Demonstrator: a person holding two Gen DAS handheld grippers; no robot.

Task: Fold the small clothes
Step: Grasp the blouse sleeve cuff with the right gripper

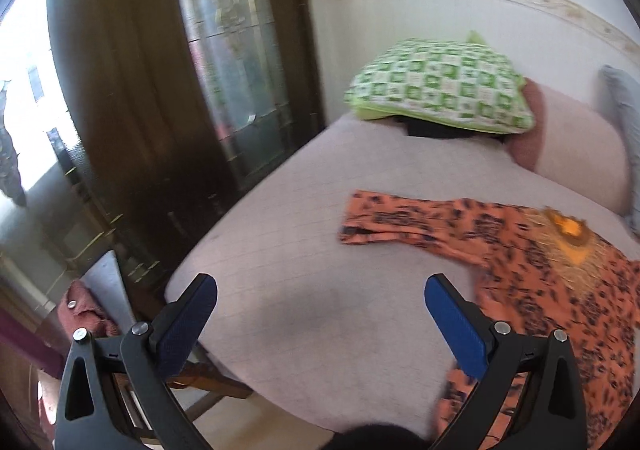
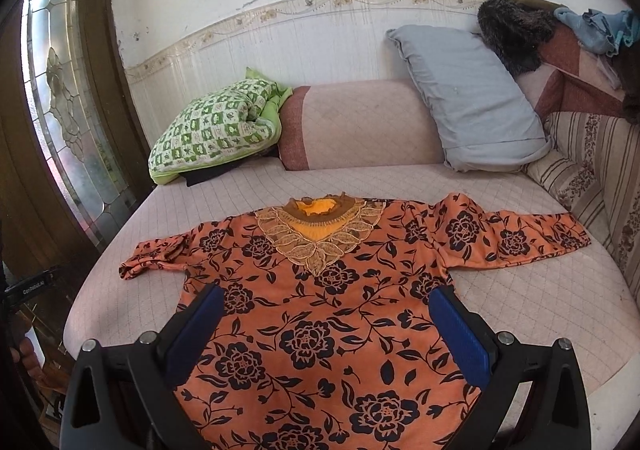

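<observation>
So the bed [image 2: 520, 290] fills most of both views, covered in a pale pink quilted sheet. Laid out flat on it, front up, is the orange blouse [image 2: 320, 290] with a black flower and vine print all over. It takes up the middle and lower part of the right wrist frame. Both sleeves are spread out sideways: the one toward the right of the frame lies fairly straight, the one toward the left is bunched and curled at the cuff. The neckline points to the top of the frame and has a tan embroidered leaf-shaped collar panel [image 2: 320, 238] with a yellow-orange inset.

In the left wrist view the same blouse [image 1: 560, 290] sits in the lower right, a bit motion-blurred, with one sleeve reaching out to the middle of the frame.

Along the top edge of the bed there's a grey pillow [image 2: 468, 102], a pink bolster [image 2: 360, 126] and a green checked pillow [image 2: 216, 130] on the left.

The right gripper [image 2: 326, 306] hovers over the lower body of the blouse, fingers spread wide, nothing between them. The left gripper [image 1: 320, 298] is over bare sheet at the lower left of the blouse, fingers also wide apart and empty, its right finger [image 1: 456, 326] just at the blouse's edge.
</observation>
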